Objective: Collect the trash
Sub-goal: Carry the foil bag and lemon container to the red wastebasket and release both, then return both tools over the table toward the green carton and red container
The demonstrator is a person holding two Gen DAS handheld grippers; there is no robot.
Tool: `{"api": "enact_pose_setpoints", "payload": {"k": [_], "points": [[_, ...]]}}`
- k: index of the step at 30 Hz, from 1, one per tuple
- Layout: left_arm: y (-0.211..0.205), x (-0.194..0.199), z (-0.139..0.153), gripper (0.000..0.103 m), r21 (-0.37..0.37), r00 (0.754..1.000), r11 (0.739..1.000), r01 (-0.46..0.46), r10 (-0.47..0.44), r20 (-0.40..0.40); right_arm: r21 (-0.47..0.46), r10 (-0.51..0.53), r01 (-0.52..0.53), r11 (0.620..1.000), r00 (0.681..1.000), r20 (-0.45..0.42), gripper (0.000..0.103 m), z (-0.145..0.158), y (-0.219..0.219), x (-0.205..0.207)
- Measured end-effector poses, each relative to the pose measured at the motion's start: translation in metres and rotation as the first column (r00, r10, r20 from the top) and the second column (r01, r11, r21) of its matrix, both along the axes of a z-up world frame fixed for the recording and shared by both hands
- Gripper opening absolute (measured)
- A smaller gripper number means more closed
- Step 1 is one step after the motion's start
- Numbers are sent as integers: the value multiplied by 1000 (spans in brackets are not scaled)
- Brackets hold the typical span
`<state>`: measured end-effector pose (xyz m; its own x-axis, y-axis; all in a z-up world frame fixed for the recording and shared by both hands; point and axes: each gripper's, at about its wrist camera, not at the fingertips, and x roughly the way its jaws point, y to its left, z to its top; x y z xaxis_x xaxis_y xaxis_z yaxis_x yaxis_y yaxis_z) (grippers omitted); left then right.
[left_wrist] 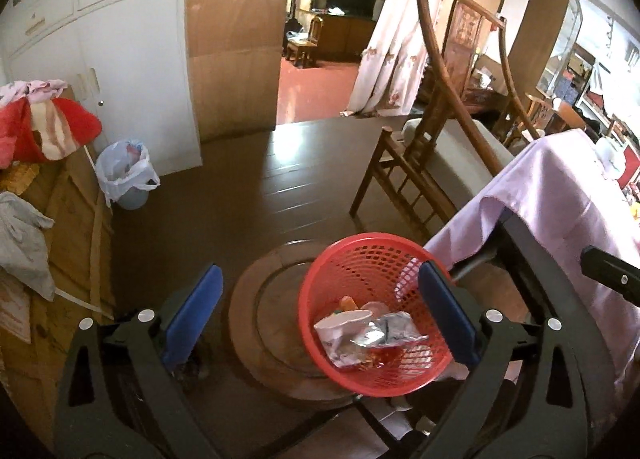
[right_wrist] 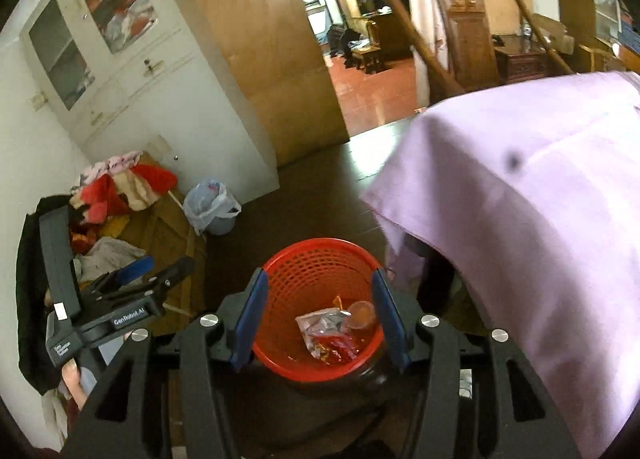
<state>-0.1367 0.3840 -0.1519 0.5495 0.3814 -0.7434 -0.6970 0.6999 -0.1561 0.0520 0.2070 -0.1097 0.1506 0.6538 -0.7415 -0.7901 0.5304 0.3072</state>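
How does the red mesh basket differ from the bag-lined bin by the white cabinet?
The red basket is open plastic mesh with no liner; the bin is solid and pale, lined with a whitish plastic bag. The basket sits raised on a round wooden stool beside the cloth-covered table; the bin stands on the floor by the cabinet. Both hold some trash.

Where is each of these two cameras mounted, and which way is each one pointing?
Left wrist view: sits on the left gripper, looking forward and down at the red basket on a round wooden stool; its own two blue-padded fingers show, spread open.
Right wrist view: sits on the right gripper, looking down into the red basket; its open fingers show, plus the left gripper at the left edge.
Shared: the basket with wrappers, the lilac tablecloth, the bag-lined bin.
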Motion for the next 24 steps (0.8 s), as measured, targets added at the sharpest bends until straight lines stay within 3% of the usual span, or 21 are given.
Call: {"api": "enact_pose_setpoints", "payload": {"k": [15, 21, 24], "points": [[-85, 40, 34, 95, 57, 984, 983, 176, -177, 20, 146, -230, 218, 965, 971, 70, 59, 46, -145, 17], [-142, 67, 52, 95, 105, 956, 952, 289, -292, 17, 202, -350, 325, 924, 930, 107, 64, 63, -226, 21], [-173, 86, 59, 96, 118, 933, 927, 356, -360, 13, 207, -430, 398, 894, 891, 145, 70, 73, -279, 28]]}}
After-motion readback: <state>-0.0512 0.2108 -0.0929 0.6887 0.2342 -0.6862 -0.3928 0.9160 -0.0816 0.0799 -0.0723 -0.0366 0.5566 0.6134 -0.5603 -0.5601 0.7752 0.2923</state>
